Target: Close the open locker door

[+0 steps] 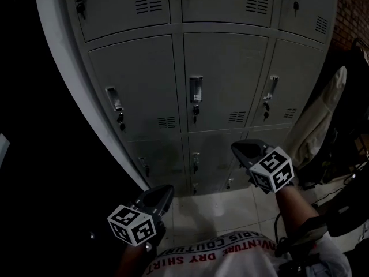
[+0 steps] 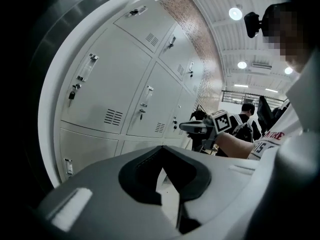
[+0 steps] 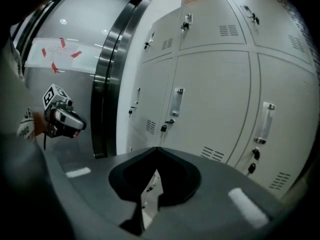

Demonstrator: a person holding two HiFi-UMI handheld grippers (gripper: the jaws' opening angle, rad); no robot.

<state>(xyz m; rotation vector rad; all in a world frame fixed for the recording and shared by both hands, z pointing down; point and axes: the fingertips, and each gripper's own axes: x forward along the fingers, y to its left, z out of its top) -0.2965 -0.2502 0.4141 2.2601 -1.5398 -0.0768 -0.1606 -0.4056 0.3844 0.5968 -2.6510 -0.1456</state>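
Note:
A grey bank of lockers [image 1: 225, 79] fills the head view, and every door in sight lies flush with its frame; I see none standing ajar. My left gripper [image 1: 166, 190] hangs low at the lower left, short of the bottom row, its jaws together on nothing. My right gripper [image 1: 237, 149] is higher and to the right, in front of the bottom row doors, also shut and empty. In the left gripper view the left gripper [image 2: 161, 148] points along the locker fronts, with the right gripper [image 2: 192, 127] beyond. The right gripper view shows the right gripper [image 3: 156, 150] before a middle door and the left gripper [image 3: 75, 124] at far left.
Pale cloth and dark bags [image 1: 314, 126] pile up against the lockers' right end, below a brick wall [image 1: 351, 10]. Light floor tiles [image 1: 225, 206] lie at the lockers' foot. A dark frame [image 3: 105, 84] borders the lockers' left side. A person [image 2: 246, 109] stands far behind.

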